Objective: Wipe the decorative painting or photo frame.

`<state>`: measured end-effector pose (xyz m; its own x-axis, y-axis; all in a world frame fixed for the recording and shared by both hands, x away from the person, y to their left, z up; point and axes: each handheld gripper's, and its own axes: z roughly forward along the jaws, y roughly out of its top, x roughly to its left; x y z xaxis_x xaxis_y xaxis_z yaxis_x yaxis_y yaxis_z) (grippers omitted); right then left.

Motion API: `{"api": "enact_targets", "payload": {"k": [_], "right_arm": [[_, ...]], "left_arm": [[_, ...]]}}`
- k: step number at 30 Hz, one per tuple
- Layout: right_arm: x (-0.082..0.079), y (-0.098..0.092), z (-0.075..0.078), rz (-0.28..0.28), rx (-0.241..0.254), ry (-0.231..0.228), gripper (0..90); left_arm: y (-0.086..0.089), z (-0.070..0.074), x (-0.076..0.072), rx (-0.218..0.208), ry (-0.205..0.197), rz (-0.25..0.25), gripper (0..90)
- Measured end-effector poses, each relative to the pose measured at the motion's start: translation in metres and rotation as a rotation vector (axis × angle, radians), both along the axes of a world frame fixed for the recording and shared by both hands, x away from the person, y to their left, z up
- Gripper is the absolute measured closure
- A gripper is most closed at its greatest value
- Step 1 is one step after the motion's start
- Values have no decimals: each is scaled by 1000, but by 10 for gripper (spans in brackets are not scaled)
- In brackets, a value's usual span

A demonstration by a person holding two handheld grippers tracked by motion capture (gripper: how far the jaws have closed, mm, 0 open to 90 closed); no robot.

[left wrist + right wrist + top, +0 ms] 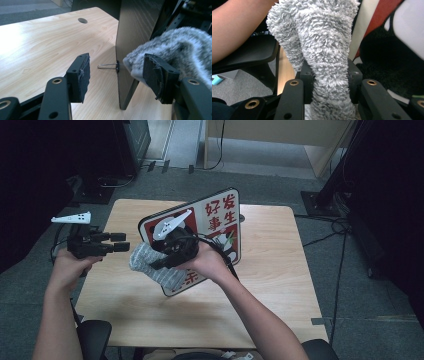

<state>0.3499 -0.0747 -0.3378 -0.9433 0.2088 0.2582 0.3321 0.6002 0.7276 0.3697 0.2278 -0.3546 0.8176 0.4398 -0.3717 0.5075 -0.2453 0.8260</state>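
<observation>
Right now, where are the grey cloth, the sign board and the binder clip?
grey cloth (324,50): right gripper view, fluffy middle above the jaws.
sign board (220,215): high view, upper printed face.
binder clip (107,66): left gripper view, wire handle at the board's edge.

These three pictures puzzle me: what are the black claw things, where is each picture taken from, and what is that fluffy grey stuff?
No robot here: a person holds a hand-worked gripper in each hand. The high view looks down on a wooden table. The other two come from cameras riding on the grippers, looking along their black jaws. On the table stands a tilted sign board with red characters, held upright by a small binder clip at its edge. The fluffy stuff is a grey cloth. The right gripper is shut on it, against the board's face. The left gripper is open, holding nothing, its jaws either side of the board's edge.
</observation>
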Motion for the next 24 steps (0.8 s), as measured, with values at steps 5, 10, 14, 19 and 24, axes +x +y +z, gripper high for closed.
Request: {"api": "enact_targets", "payload": {"k": [5,10,14,19,24], "right_arm": [[-3,-1,-7,-3,-8,1,680],[-4,-2,-13,-6,-16,8,680],[-6,-1,-17,-9,-30,7,680],[-7,0,-19,-11,-38,-5,680],[-9,0,-23,-11,-45,0,681]], "left_arm": [[-6,2,0,-13,12,-17,418],[-12,4,-1,-26,21,-43,451],[-18,6,-2,-21,25,-62,468],[-25,8,-3,-20,16,-74,474],[-30,10,-2,-23,16,-87,486]]}}
